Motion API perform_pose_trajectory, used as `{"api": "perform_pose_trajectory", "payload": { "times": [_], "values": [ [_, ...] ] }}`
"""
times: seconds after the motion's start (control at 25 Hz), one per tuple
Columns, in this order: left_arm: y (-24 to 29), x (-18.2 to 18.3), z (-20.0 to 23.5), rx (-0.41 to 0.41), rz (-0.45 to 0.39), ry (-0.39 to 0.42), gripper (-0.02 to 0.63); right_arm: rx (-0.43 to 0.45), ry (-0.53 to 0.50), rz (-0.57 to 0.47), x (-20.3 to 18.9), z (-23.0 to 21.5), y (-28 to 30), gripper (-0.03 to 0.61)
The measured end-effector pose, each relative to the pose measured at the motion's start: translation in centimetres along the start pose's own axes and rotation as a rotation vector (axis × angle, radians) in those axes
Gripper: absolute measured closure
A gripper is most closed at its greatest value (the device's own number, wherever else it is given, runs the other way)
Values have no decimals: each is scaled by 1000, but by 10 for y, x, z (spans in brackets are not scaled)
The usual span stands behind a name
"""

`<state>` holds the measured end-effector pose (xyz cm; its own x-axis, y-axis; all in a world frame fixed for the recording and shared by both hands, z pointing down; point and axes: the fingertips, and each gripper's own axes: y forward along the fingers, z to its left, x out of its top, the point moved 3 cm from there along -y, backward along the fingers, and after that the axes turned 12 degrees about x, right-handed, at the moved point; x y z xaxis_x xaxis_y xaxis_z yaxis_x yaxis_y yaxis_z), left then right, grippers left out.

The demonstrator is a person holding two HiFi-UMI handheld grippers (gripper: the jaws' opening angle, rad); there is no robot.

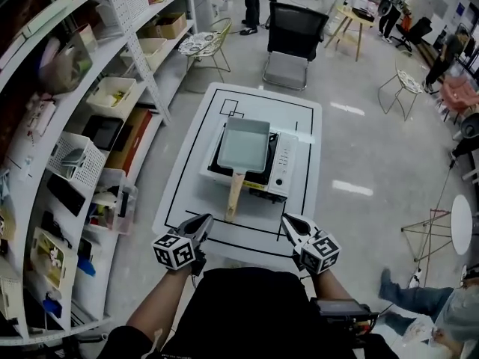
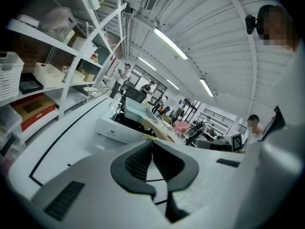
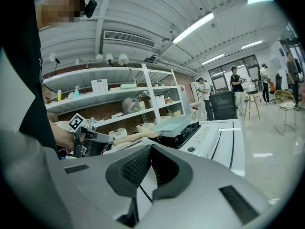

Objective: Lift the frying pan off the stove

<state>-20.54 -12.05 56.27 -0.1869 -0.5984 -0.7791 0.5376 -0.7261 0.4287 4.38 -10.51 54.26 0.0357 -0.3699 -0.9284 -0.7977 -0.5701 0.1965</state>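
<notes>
A rectangular grey-green frying pan (image 1: 243,144) sits on a white portable stove (image 1: 283,167) in the middle of the white table (image 1: 187,178). Its wooden handle (image 1: 235,194) points toward me. My left gripper (image 1: 202,223) hovers over the table's near edge, just left of the handle's end, jaws shut and empty. My right gripper (image 1: 288,221) hangs to the right of the handle, also shut with nothing in it. The left gripper view shows the closed jaws (image 2: 152,144) aimed toward the pan (image 2: 136,111). In the right gripper view the closed jaws (image 3: 151,148) face the pan (image 3: 172,124) from the side.
Tall white shelves (image 1: 97,111) with bins and boxes run along the table's left side. A black office chair (image 1: 296,32) stands beyond the far end of the table. Open grey floor lies to the right. People stand far at the back.
</notes>
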Motion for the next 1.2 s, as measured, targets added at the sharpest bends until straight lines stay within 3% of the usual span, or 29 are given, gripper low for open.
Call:
{"api": "perform_pose_trajectory", "payload": {
  "times": [0.36,0.64,0.96,1.2],
  "values": [
    [28,24,7,-113,78,-38,587,-91,20,-29,9,-10,10,554],
    [53,35,5,-199,166,-99,508,-127,35,-37,14,-10,16,554],
    [79,44,-10,-323,279,-288,366,-139,37,-21,9,-9,12,554],
    [97,41,-19,-351,363,-320,328,-140,49,-18,4,-12,6,554]
  ]
}}
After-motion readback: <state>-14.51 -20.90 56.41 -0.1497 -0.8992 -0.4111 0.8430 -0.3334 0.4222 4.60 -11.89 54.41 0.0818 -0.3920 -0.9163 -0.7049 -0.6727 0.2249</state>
